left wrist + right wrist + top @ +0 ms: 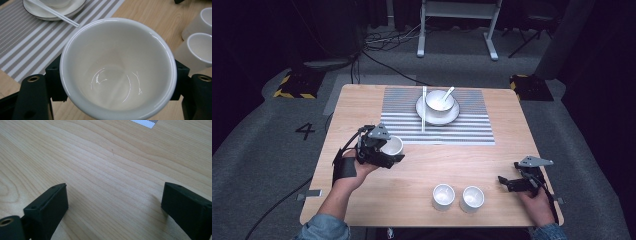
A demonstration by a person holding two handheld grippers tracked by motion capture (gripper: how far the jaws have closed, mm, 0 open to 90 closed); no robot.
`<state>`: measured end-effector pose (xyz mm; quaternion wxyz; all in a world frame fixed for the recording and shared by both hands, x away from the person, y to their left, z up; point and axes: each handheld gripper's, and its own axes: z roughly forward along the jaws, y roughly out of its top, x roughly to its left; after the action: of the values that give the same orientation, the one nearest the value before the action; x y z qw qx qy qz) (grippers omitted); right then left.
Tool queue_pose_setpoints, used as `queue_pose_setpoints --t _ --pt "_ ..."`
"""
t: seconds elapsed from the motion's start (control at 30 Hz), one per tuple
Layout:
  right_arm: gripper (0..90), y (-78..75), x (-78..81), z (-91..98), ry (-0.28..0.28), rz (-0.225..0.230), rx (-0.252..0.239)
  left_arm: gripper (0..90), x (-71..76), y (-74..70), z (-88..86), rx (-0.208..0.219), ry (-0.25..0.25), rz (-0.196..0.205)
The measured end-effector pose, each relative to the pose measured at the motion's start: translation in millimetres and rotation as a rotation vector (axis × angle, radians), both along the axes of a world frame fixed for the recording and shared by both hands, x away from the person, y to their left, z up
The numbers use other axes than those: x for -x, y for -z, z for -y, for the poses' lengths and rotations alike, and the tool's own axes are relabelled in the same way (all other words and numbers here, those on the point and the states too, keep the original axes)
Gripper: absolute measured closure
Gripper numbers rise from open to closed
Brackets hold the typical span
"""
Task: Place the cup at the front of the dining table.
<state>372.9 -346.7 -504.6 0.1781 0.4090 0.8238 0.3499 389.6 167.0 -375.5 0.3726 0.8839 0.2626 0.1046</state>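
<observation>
One white cup [117, 67] | glossy, empty | clamped in left gripper [384, 151]

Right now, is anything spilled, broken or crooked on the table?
Nothing looks spilled or broken. The left gripper holds an empty white cup, two cups stand upright, and the bowl sits on its plate.

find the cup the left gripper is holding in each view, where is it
High view: the held cup is left of centre, at the striped mat's near left corner, in the left gripper.
Left gripper view: the same cup sits centre frame, seen from above, a jaw pressing each side.
Right gripper view: bare table between open jaws; the cup isn't here.
Shared landmark: the striped mat, at upper left in the left gripper view and top edge in the right.
</observation>
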Motion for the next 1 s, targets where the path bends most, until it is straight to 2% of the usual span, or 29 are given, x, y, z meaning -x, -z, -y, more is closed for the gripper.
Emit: queue_pose_setpoints --t 0.03,0.1,0.2,0.33,0.43,0.47,0.5,0.73,1.0 --pt "6.9 0.0 0.0 0.0 0.000 0.000 0.000 26.5 0.0 0.0 0.0 0.000 0.000 0.000" --pt "6.9 0.0 0.1 -0.1 0.002 0.000 0.000 26.5 -9.4 -3.9 0.7 0.005 0.009 0.008" --pt "6.9 0.0 0.1 -0.1 0.002 0.000 0.000 26.5 -19.9 -9.4 0.2 -0.011 0.005 0.030" --pt "6.9 0.0 0.1 -0.1 0.002 0.000 0.000 26.5 -31.1 -15.2 -0.7 -0.006 0.003 0.036" --pt "6.9 0.0 0.1 -0.1 0.002 0.000 0.000 26.5 -45.2 -20.0 1.5 -0.017 0.011 0.037" --pt "6.9 0.0 0.1 -0.1 0.003 0.000 0.000 26.5 -45.2 -20.0 1.5 -0.017 0.011 0.037" --pt "6.9 0.0 0.1 -0.1 0.003 0.000 0.000 26.5 -52.4 -21.2 2.6 -0.021 0.014 0.034" --pt "6.3 0.1 -0.2 -0.8 0.008 -0.001 0.001 26.5 -75.3 -22.6 3.1 -0.017 0.012 0.033" --pt "6.0 0.1 -0.5 -1.1 0.012 -0.003 0.001 26.5 -93.2 -20.4 -0.4 -0.007 0.001 0.033"
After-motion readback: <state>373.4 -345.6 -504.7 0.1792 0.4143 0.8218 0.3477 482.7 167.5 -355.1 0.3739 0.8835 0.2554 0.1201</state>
